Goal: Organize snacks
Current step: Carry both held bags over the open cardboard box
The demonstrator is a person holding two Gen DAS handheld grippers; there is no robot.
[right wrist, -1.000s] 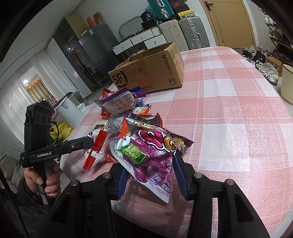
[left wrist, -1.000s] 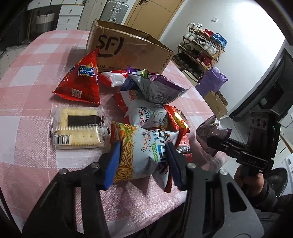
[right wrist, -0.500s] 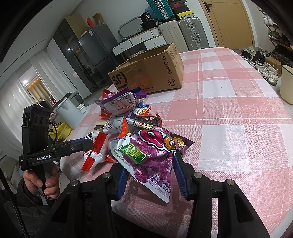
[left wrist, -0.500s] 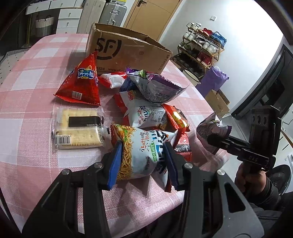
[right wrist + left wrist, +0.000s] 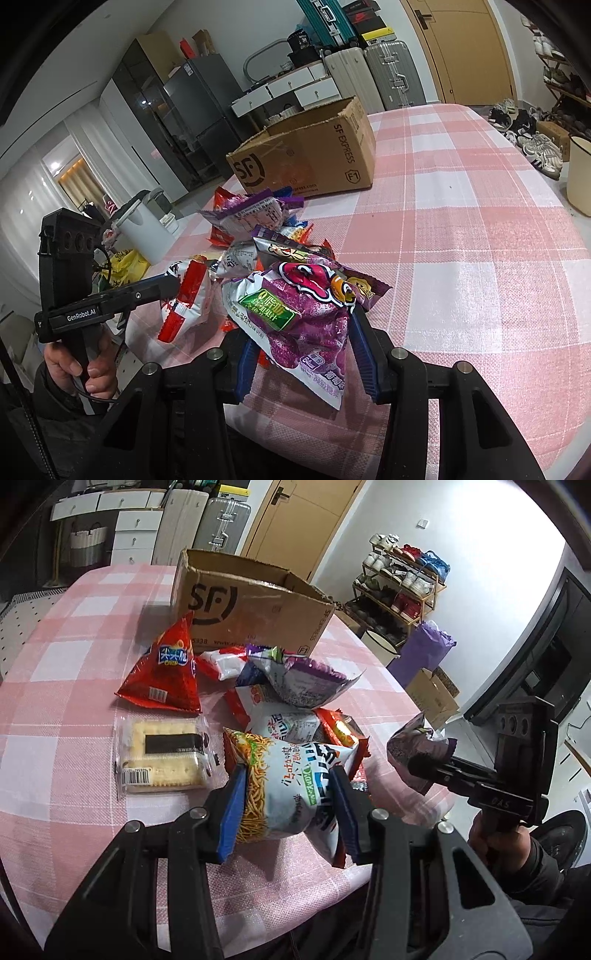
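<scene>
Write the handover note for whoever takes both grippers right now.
Left gripper: shut on the white-and-blue noodle-snack bag.
Right gripper: shut on the purple foil snack bag.
The remaining foil packets, a red triangular bag and a clear cracker pack lie on the pink checked tablecloth.
The open brown cardboard box stands behind them.
Left: box everything.

Box interior (image 5: 243,570), buried red packets (image 5: 340,727), small print on wrappers: unreadable, unseen.
</scene>
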